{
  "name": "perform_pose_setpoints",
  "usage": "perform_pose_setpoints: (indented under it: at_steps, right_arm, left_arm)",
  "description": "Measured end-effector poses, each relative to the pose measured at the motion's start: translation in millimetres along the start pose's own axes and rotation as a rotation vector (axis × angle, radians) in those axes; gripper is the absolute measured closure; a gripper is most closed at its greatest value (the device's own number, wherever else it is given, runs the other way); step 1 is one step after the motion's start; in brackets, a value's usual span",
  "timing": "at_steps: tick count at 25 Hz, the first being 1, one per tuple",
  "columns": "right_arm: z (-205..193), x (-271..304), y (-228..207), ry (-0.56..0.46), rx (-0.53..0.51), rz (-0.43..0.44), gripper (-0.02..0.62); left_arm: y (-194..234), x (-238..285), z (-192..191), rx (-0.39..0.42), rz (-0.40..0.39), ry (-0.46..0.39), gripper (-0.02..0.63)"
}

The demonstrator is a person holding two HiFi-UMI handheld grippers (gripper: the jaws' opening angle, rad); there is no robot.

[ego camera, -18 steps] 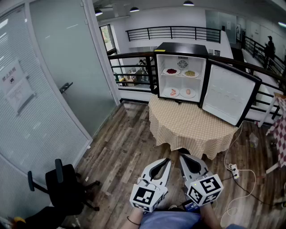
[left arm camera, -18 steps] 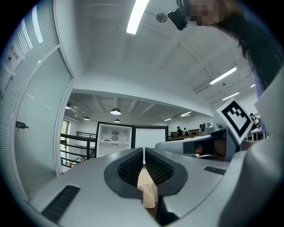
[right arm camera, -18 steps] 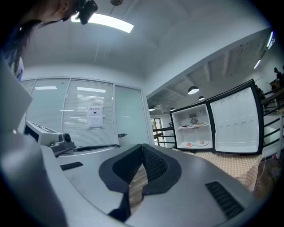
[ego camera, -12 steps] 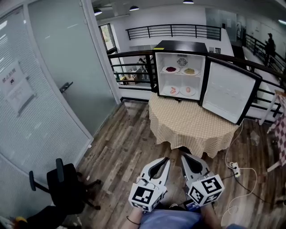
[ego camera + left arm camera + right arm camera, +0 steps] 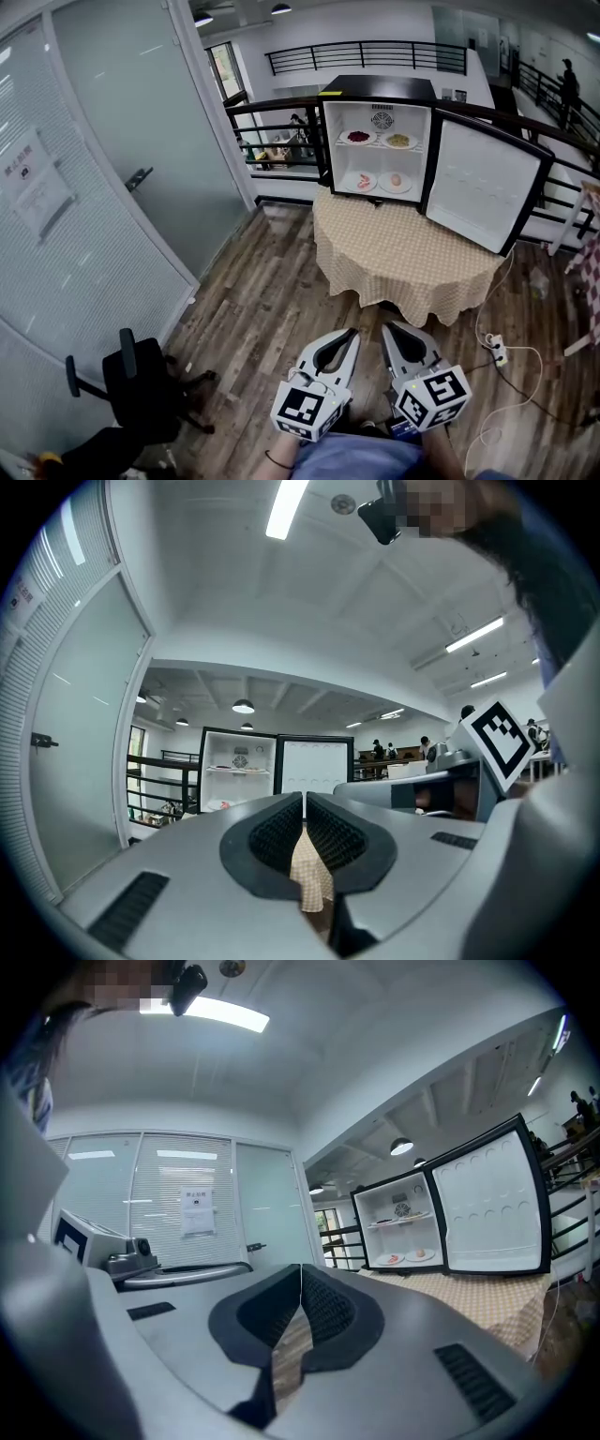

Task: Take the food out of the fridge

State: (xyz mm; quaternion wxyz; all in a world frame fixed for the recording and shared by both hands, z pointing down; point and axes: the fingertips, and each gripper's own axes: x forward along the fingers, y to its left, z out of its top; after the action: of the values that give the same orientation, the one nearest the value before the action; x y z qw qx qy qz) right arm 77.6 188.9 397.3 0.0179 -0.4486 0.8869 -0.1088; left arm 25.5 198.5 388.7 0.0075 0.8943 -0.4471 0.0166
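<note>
Approach step. Left gripper [image 5: 348, 335], right gripper [image 5: 390, 329]: fingers [image 5: 272, 832] pressed together, empty. Open fridge [image 5: 380, 87] upper centre, well apart. Next: move closer, spread fingers for food [image 5: 360, 182].

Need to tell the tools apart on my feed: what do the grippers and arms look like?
The left gripper and right gripper are light grey tapered shells with black ribbed pads, each bearing a white cube with black square markers. A dark band circles the left wrist.

Head view: high, steeply down and forward, far from the open black white-lined fridge [image 5: 380, 141].
Left, right gripper views: low, level, facing it from afar.
Shared: fridge, beige-checked cloth-covered round surface [image 5: 403, 253].
</note>
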Motion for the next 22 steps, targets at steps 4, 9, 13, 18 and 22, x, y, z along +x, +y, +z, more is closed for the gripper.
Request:
perform_pose_setpoints:
  at_steps: [4,9,13,18,22]
  right_arm:
    - [0,4,-8,0.009,0.002,-0.005,0.577]
    - [-2,12,-24,0.02,0.015,-0.023,0.577]
    - [-6,20,-32,0.027,0.037,-0.036,0.577]
    - [-17,46,-41,0.049,0.054,-0.036,0.577]
    - [-14,74,-50,0.057,0.064,-0.049,0.577]
  left_arm:
    - [5,12,-2,0.007,0.001,0.009,0.583]
    - [11,28,-8,0.005,-0.009,0.028,0.583]
    - [16,35,-16,-0.004,-0.02,0.052,0.583]
    - [39,46,-27,-0.019,-0.016,0.074,0.583]
    - [64,64,-29,-0.024,-0.02,0.078,0.583]
